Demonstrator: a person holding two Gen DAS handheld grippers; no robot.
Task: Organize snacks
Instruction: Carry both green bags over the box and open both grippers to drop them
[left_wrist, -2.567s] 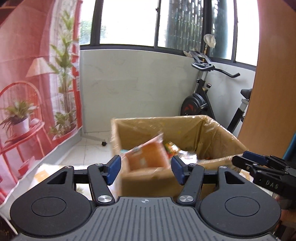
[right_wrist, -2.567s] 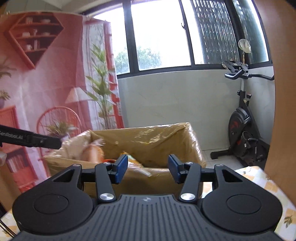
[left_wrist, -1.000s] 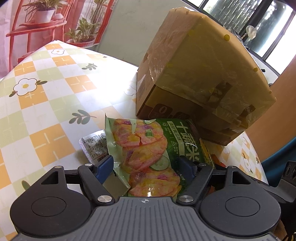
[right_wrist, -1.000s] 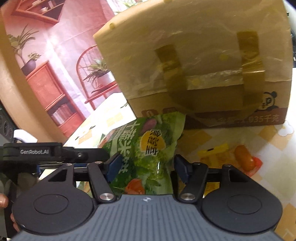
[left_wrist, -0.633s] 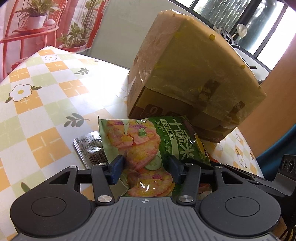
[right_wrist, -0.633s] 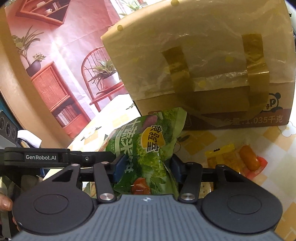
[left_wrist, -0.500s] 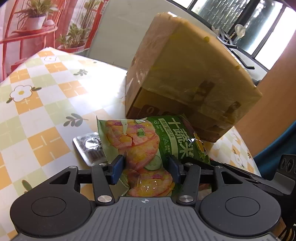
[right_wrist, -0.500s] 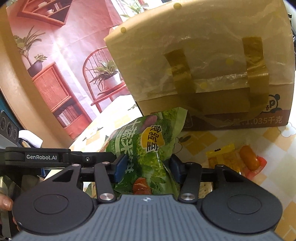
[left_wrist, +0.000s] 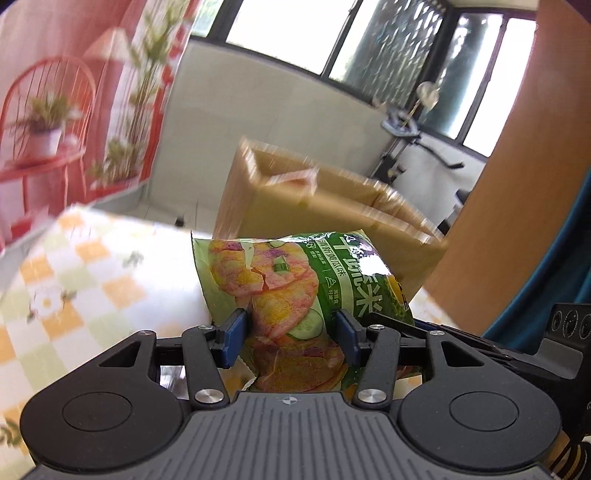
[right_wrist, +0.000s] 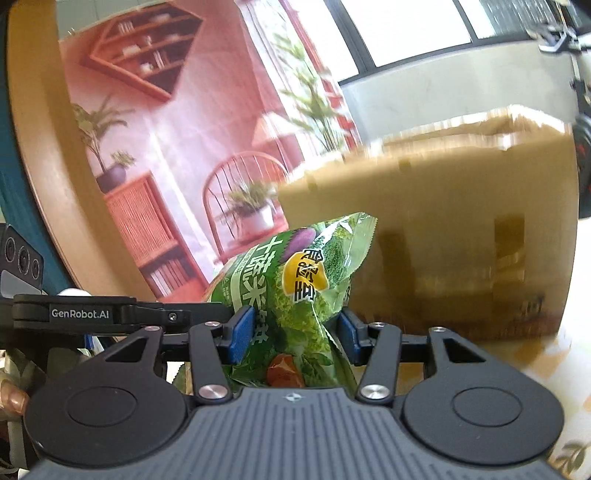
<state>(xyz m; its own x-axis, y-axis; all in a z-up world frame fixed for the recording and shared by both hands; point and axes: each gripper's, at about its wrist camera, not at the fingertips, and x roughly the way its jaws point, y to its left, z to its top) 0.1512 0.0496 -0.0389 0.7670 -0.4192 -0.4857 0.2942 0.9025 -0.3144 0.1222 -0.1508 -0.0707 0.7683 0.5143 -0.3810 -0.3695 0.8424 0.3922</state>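
Note:
A green snack bag (left_wrist: 295, 291) with pink cracker pictures is held by both grippers at once. My left gripper (left_wrist: 291, 334) is shut on its lower end. My right gripper (right_wrist: 290, 332) is shut on the other end of the same bag (right_wrist: 295, 284). The bag is lifted off the table, in front of the open cardboard box (left_wrist: 317, 199). The box lined with yellowish plastic stands just behind the bag in the right wrist view (right_wrist: 443, 221). The other gripper's arm (right_wrist: 92, 314) shows at the left there.
The table has a checked flower-pattern cloth (left_wrist: 74, 280). An exercise bike (left_wrist: 410, 147) stands behind the box by the windows. A red printed backdrop (right_wrist: 184, 129) hangs on the left. A wooden panel (left_wrist: 517, 166) rises at the right.
Both grippers have closed on the green bag and lifted it from the table. The views have tilted up, so the box's open top now shows. The other packets on the table have dropped out of view.

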